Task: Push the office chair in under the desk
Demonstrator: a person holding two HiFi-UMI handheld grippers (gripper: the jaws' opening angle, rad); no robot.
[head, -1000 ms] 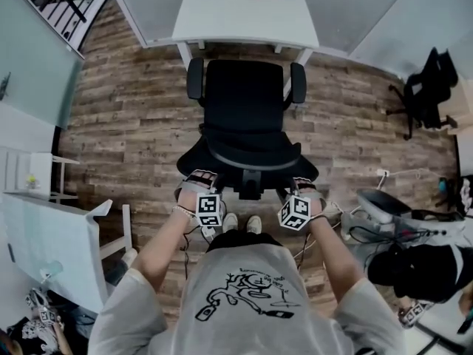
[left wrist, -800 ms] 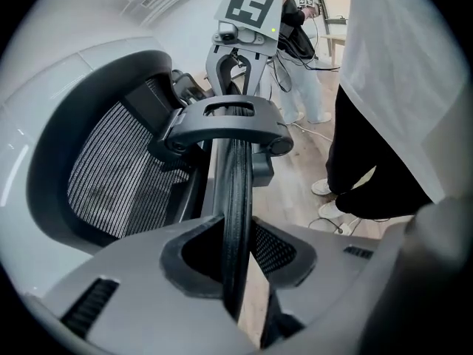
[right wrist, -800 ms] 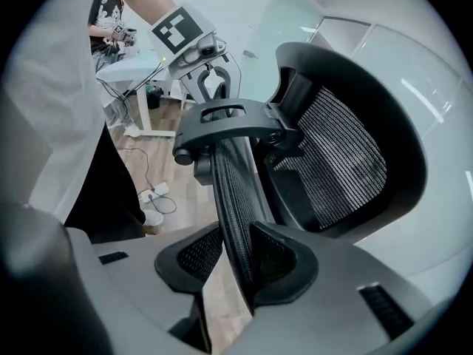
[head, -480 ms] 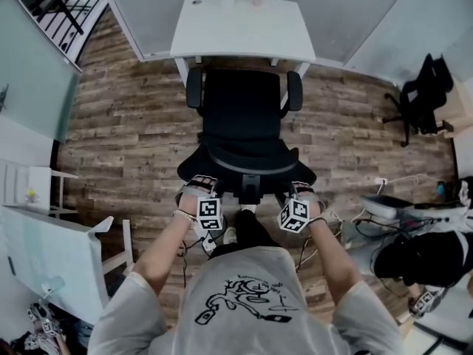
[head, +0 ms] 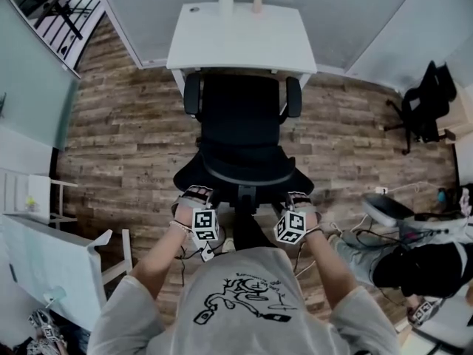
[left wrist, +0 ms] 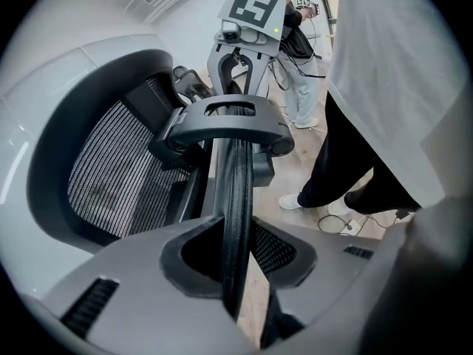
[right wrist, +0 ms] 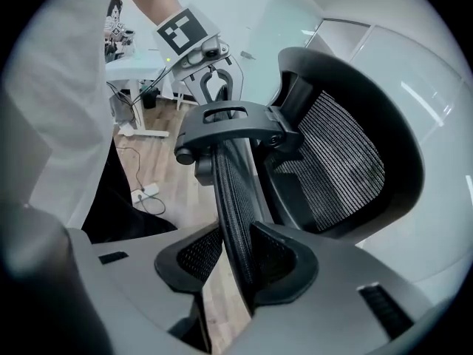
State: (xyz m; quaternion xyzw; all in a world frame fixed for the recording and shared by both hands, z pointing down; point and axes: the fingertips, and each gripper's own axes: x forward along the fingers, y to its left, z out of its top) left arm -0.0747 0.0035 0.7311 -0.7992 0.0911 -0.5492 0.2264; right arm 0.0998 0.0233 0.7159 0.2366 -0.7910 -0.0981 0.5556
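Below, a plank floor (head: pixel 126 124) fills most of the head view. A white worktop (head: pixel 236 46) stands against the far wall. The black chair (head: pixel 240 117) faces it: the seat's front edge lies at the worktop's near edge, the two armrests (head: pixel 192 95) are just at that edge, and most of the seat is out in the open. The backrest (head: pixel 244 170) is on the person's side.

The person's arms reach forward to either end of the backrest. The left hand-held gripper (head: pixel 194 193) is closed on the backrest's left rim; in its own view the thin black rim (left wrist: pixel 235 198) runs straight up between the two jaws of the left hand-held gripper (left wrist: pixel 235 272). The right hand-held gripper (head: pixel 297 197) is clamped the same way on the right rim, and its view shows the mesh edge (right wrist: pixel 233 198) caught between its jaws (right wrist: pixel 236 272).

A second chair (head: pixel 421 106) stands well apart at the right. Two small vases (head: pixel 225 2) sit at the worktop's far edge.
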